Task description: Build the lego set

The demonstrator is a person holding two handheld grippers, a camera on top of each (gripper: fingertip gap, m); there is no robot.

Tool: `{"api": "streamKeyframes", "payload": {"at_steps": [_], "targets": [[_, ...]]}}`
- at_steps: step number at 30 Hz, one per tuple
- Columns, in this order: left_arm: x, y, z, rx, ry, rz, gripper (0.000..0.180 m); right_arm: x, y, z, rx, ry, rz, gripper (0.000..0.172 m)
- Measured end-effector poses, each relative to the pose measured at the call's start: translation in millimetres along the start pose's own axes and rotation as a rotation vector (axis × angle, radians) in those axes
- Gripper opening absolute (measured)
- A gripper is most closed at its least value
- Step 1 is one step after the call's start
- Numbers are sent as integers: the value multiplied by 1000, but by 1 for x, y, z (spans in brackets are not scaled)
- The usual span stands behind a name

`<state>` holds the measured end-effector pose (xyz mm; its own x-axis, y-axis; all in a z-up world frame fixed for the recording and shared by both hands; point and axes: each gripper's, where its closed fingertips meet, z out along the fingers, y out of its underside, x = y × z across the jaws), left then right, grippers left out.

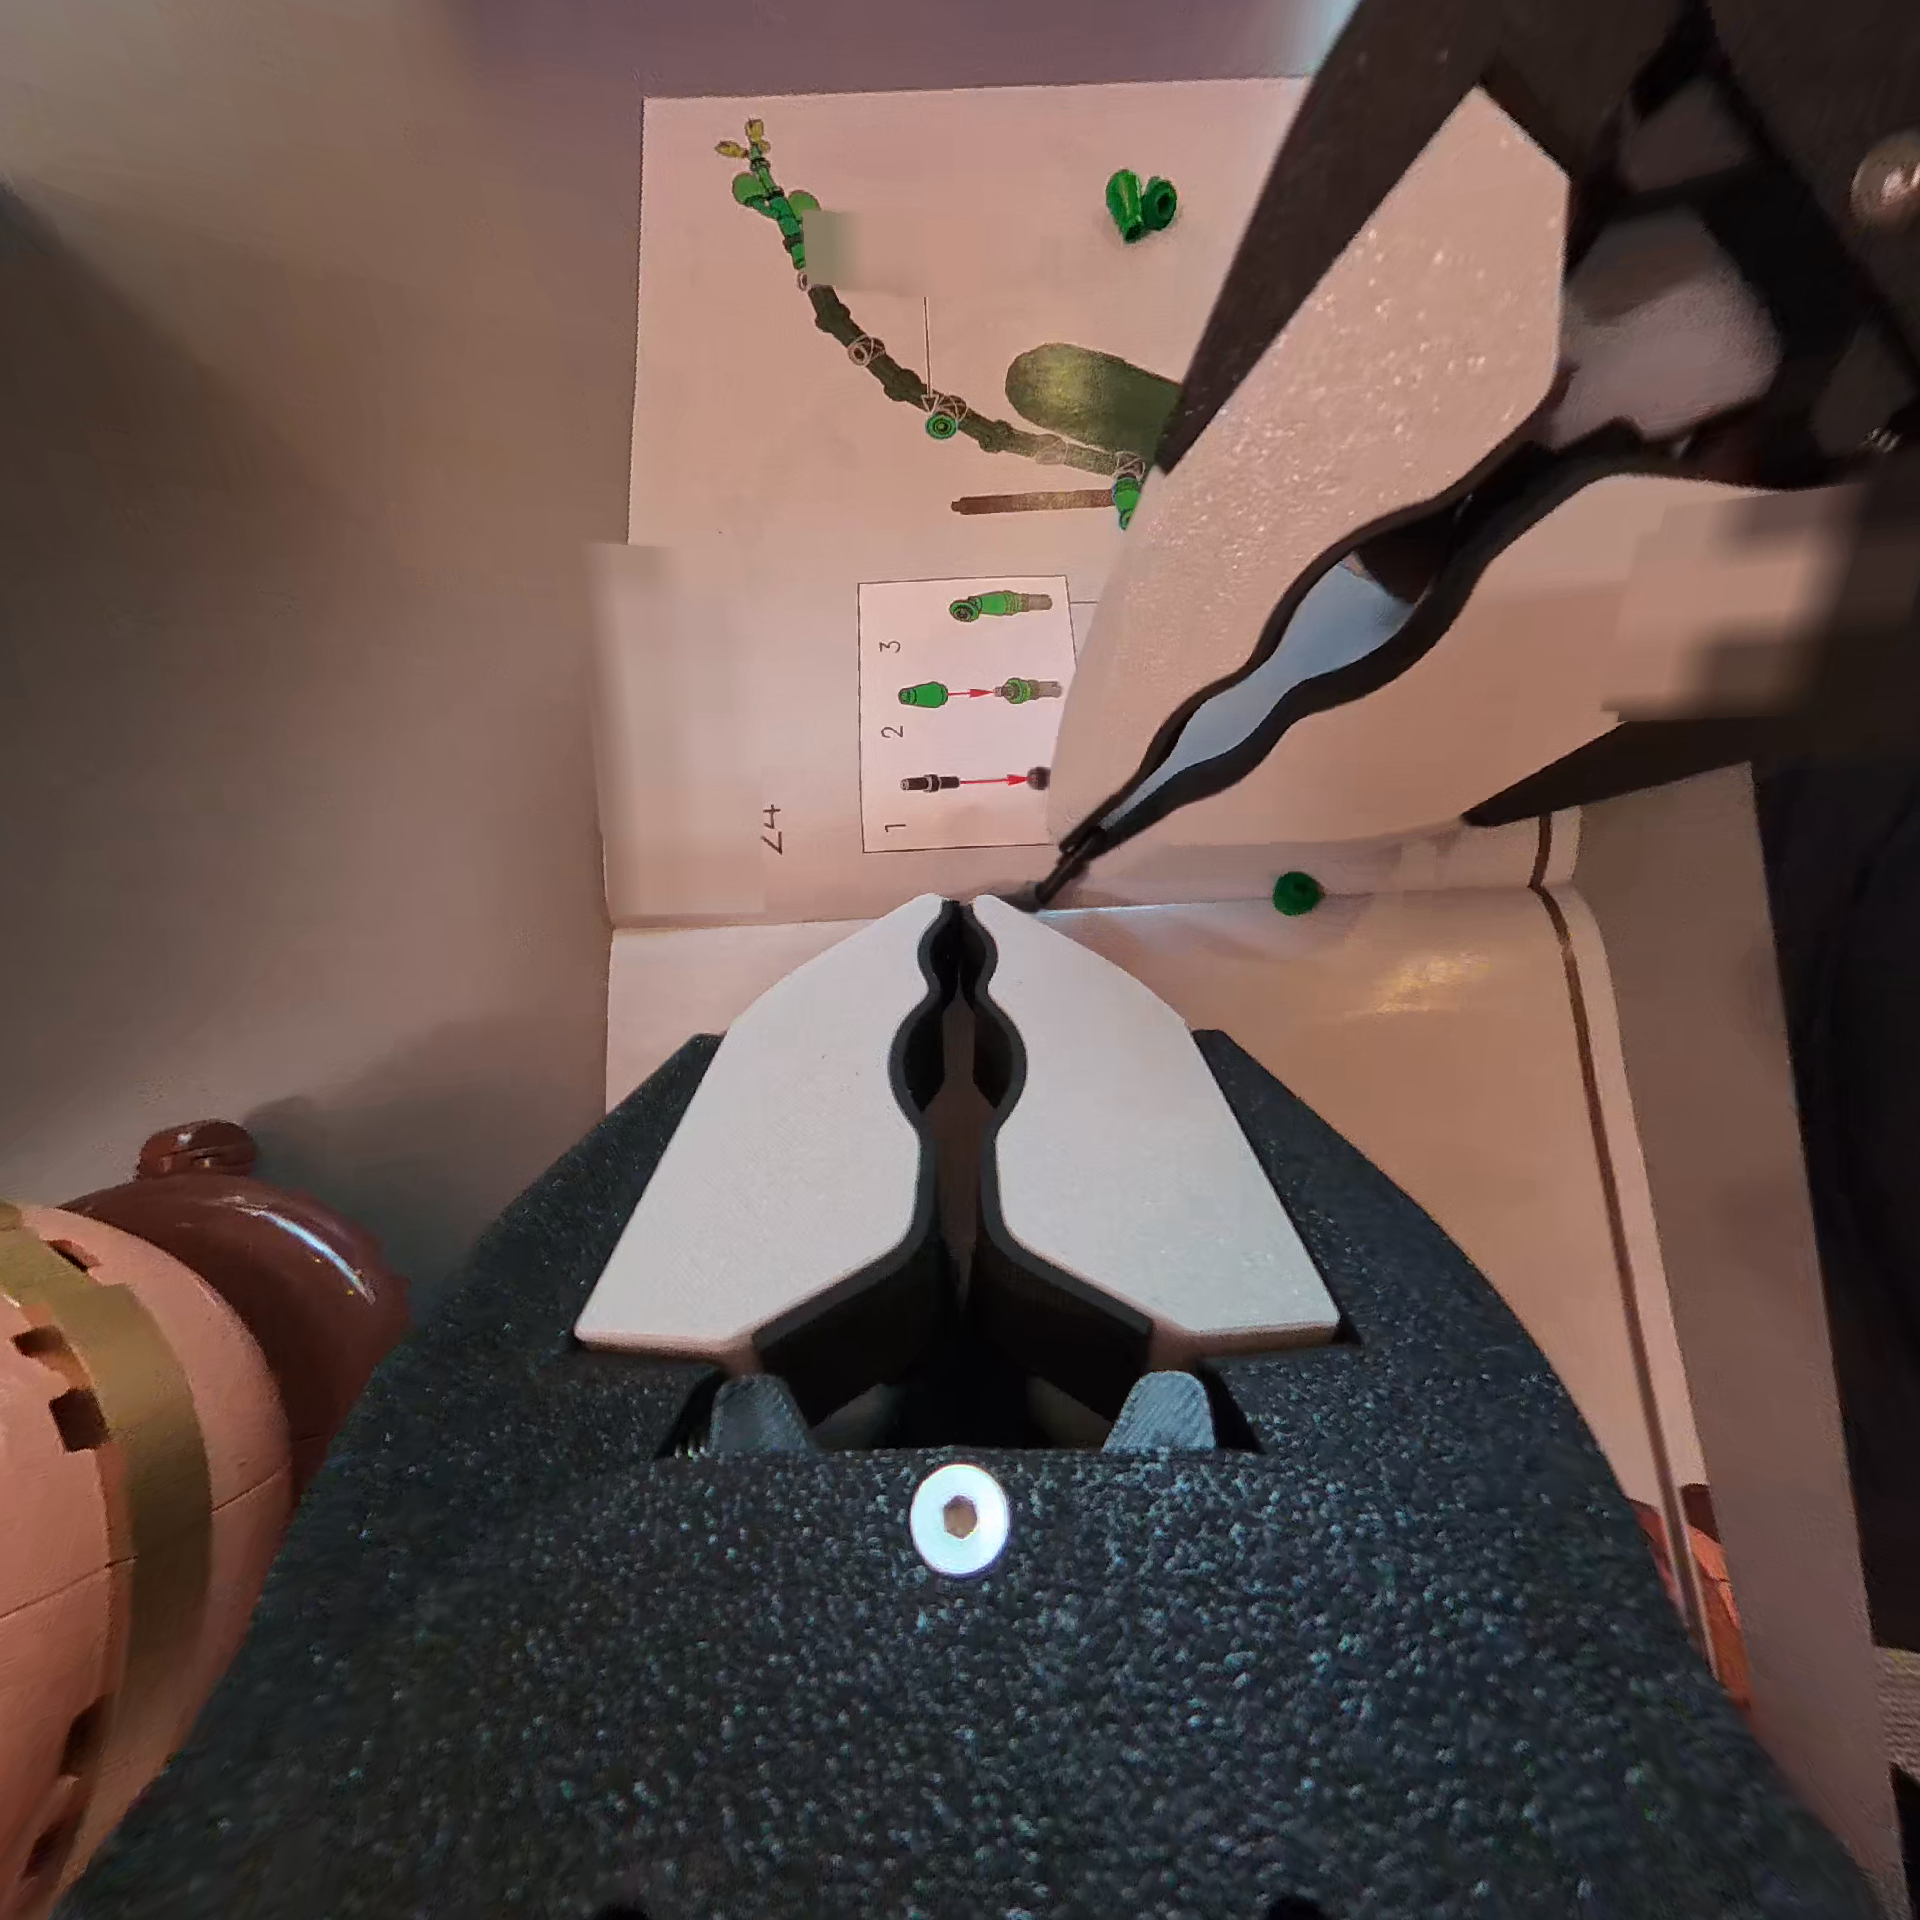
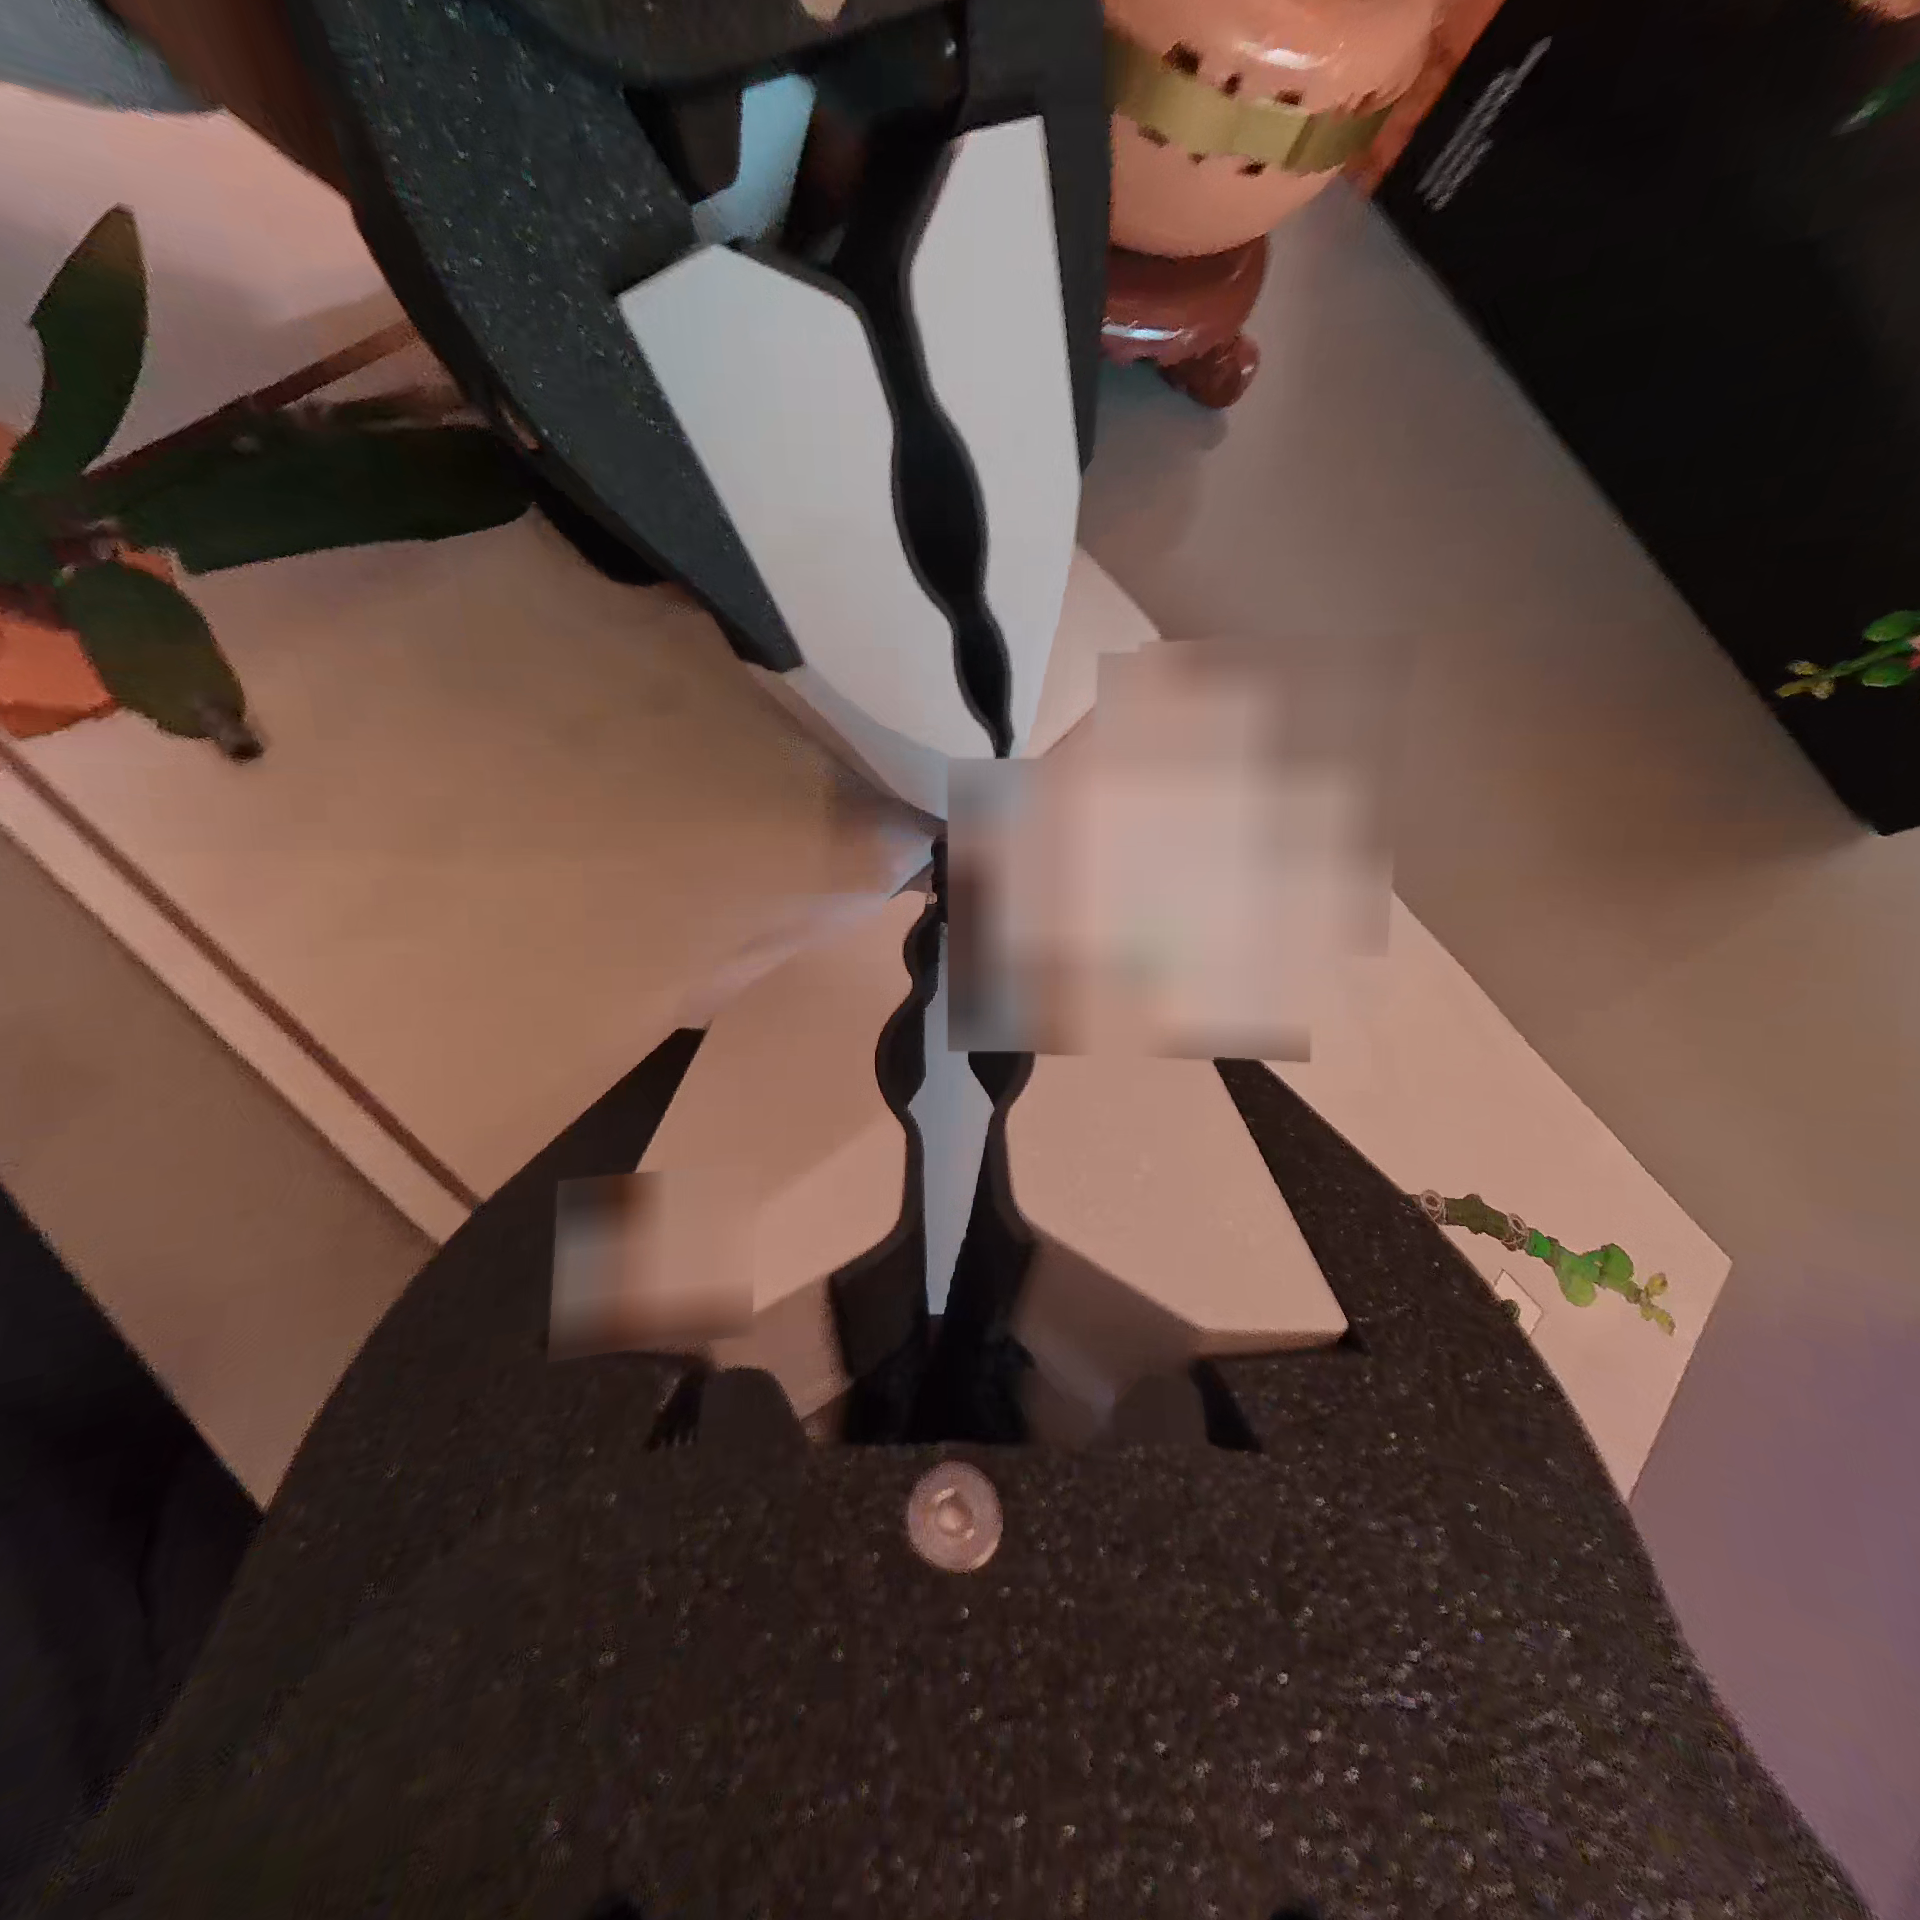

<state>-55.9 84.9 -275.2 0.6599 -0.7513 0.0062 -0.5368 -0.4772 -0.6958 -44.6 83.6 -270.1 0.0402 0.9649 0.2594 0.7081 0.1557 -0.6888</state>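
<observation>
While both grippers met tip to tip over the open paper instruction booklet [image 1: 717, 717], the left gripper [image 1: 961, 912] stood closed on nothing visible. Right gripper [image 1: 1075, 847] pinched a small black pin [image 1: 1039, 894]. Risk, as judged: so slim a hold could let it twist free. Round green stud [image 1: 1295, 894] lay right of the tips.

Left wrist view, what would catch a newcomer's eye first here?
Two shut grippers meeting tip to tip over an open instruction booklet: the left gripper from below, the right gripper slanting in from upper right, pinching a small black piece. A loose green piece lies on the page above.
</observation>
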Motion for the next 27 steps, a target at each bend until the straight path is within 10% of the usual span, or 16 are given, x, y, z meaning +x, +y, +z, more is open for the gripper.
{"api": "streamKeyframes", "payload": {"at_steps": [27], "targets": [[3, -1, 0, 28, -45, 35, 0, 5, -4, 0, -246, -275, -441, 2]]}}
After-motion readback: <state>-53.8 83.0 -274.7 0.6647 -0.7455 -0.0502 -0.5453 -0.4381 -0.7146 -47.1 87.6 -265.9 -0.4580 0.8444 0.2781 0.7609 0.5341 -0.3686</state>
